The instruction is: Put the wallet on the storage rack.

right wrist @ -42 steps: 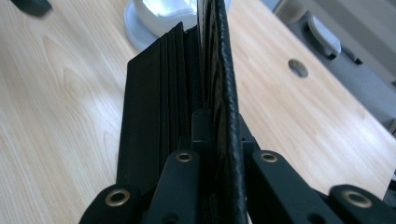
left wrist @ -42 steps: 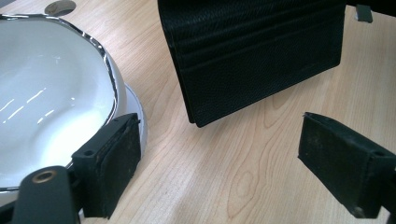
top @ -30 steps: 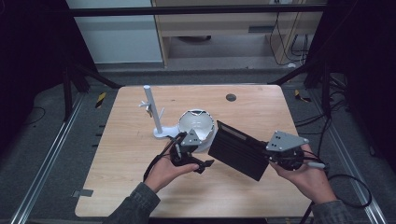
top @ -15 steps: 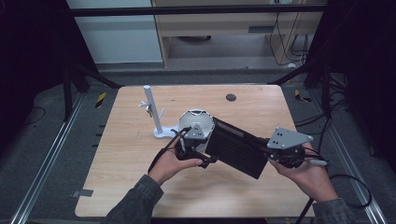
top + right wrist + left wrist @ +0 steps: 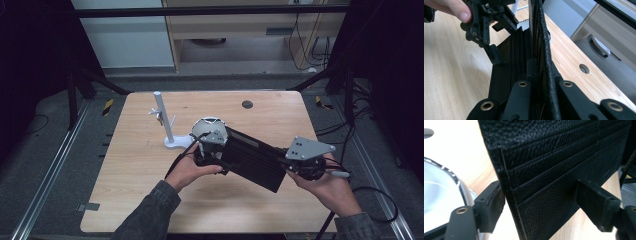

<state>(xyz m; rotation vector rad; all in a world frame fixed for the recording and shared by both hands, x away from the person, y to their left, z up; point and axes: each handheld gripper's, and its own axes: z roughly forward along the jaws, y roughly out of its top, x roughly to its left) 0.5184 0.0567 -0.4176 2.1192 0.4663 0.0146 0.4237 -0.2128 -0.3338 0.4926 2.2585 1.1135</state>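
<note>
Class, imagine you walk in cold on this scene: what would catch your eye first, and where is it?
First, the long black wallet, held open above the middle of the wooden table. The right gripper is clamped on one end, while the left gripper has just been closing around its card-slot flap at the other end. Behind stand a white stand and a white bowl.

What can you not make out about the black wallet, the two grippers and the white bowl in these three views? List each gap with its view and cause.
- Wallet, left gripper view: top and bottom cut by the frame edges; whether its card slots hold anything is unclear.
- Left gripper: whether its pads press the wallet yet cannot be told.
- Right gripper: pads hidden by the wallet's edge.
- White bowl, high view: contents hidden behind the left gripper.
</note>
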